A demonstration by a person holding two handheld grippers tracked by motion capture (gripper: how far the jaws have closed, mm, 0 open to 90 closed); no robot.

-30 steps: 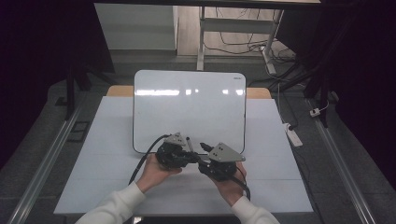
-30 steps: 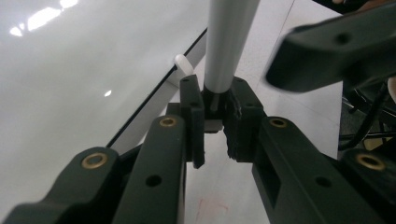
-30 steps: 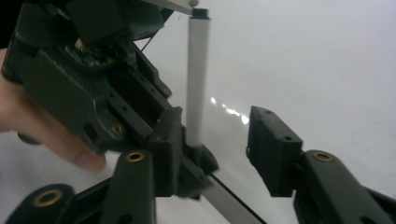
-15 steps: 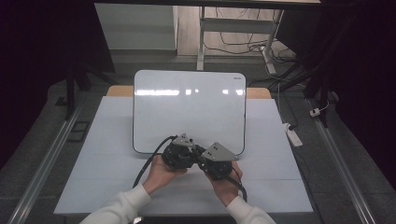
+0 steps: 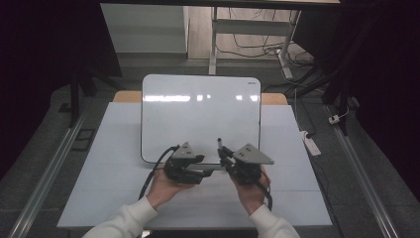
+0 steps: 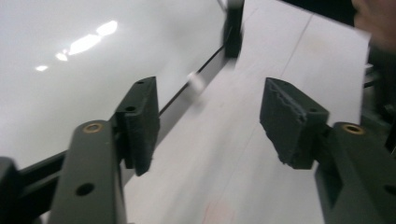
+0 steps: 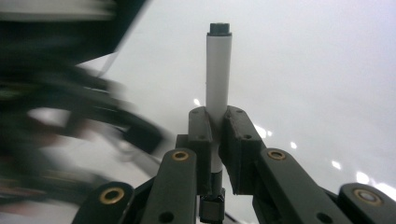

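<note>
The right gripper (image 7: 215,135) is clamped on a white marker (image 7: 218,70) pointing to twelve o'clock. At its nine o'clock, the left gripper (image 6: 208,116) has just been opening, nothing between its jaws. Beyond lies the whiteboard (image 5: 198,116); its corner print is unreadable.

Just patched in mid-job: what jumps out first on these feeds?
The white marker stands clamped upright in the right claw, its dark end pointing over the whiteboard. The glossy whiteboard lies flat at the middle of the table, catching the ceiling lights. The left claw, whose jaws have just been opening, stands with nothing between them beside the board's near edge.
</note>
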